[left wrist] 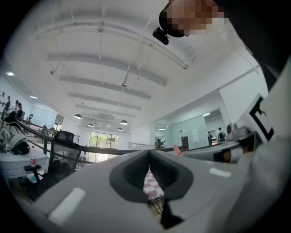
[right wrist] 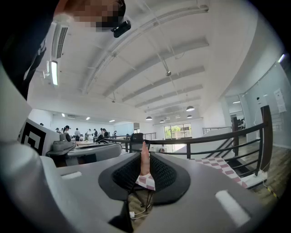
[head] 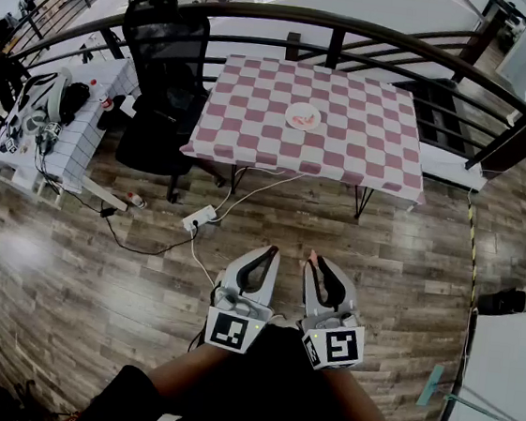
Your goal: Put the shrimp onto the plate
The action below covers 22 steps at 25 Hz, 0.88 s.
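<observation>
Far ahead stands a table with a pink-and-white checked cloth (head: 348, 130), carrying a small white plate (head: 291, 121) with pink pieces on it. Both grippers hang low near my body, well short of the table. My right gripper (head: 313, 256) is shut on a slim orange-pink shrimp (right wrist: 144, 159), whose tip pokes out past the jaws (head: 313, 254). My left gripper (head: 273, 250) is shut with nothing between its fingers; its tips meet in the left gripper view (left wrist: 149, 153). The right gripper's shrimp tip (left wrist: 177, 149) also shows there.
A black office chair (head: 166, 71) stands at the table's left side. A dark curved railing (head: 377, 34) runs behind the table. A white side table (head: 74, 127) with gear sits at left. A power strip (head: 198, 217) and cables lie on the wooden floor.
</observation>
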Tool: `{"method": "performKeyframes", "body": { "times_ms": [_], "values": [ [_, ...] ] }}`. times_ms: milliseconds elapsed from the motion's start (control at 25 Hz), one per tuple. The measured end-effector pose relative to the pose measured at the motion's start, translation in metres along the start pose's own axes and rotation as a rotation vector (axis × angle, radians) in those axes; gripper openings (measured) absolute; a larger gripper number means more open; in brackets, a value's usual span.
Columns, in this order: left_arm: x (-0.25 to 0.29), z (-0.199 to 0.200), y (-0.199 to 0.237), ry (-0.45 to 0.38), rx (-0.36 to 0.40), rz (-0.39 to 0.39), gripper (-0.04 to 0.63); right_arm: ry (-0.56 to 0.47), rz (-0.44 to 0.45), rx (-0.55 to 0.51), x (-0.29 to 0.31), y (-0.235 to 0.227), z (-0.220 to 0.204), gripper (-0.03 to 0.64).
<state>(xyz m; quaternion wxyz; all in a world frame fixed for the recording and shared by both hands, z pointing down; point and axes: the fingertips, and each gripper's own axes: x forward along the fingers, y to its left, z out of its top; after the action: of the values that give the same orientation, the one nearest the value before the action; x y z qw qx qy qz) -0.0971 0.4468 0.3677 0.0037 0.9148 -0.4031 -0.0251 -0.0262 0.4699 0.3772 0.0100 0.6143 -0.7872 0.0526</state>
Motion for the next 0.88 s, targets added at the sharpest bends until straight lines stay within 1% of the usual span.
{"method": "performKeyframes", "body": {
  "times_ms": [120, 240, 320, 400, 560, 640, 760, 880],
  "values": [
    [0.004, -0.005, -0.007, 0.002, 0.002, 0.004, 0.008, -0.012, 0.004, 0.004, -0.006, -0.007, 0.0, 0.06],
    [0.007, -0.009, 0.0, 0.005, -0.004, 0.047, 0.008, -0.038, 0.015, 0.025, -0.014, -0.013, 0.004, 0.061],
    [0.008, -0.01, 0.007, 0.012, 0.01, 0.072, 0.008, -0.043, 0.012, 0.039, -0.02, -0.02, 0.002, 0.063],
    [0.009, -0.012, 0.008, 0.023, 0.029, 0.075, 0.008, -0.035, -0.003, 0.061, -0.026, -0.031, -0.004, 0.063],
    [0.014, -0.019, 0.001, 0.05, 0.051, 0.053, 0.008, -0.001, -0.046, 0.116, -0.035, -0.051, -0.022, 0.063],
    [0.019, -0.023, -0.004, 0.06, 0.059, 0.033, 0.008, 0.009, -0.066, 0.114, -0.038, -0.056, -0.027, 0.063],
    [0.03, -0.029, -0.014, 0.067, 0.045, -0.005, 0.008, -0.002, -0.099, 0.093, -0.042, -0.064, -0.028, 0.063],
    [0.042, -0.036, -0.029, 0.076, 0.019, -0.056, 0.008, 0.001, -0.128, 0.097, -0.041, -0.074, -0.029, 0.063]
  ]
}}
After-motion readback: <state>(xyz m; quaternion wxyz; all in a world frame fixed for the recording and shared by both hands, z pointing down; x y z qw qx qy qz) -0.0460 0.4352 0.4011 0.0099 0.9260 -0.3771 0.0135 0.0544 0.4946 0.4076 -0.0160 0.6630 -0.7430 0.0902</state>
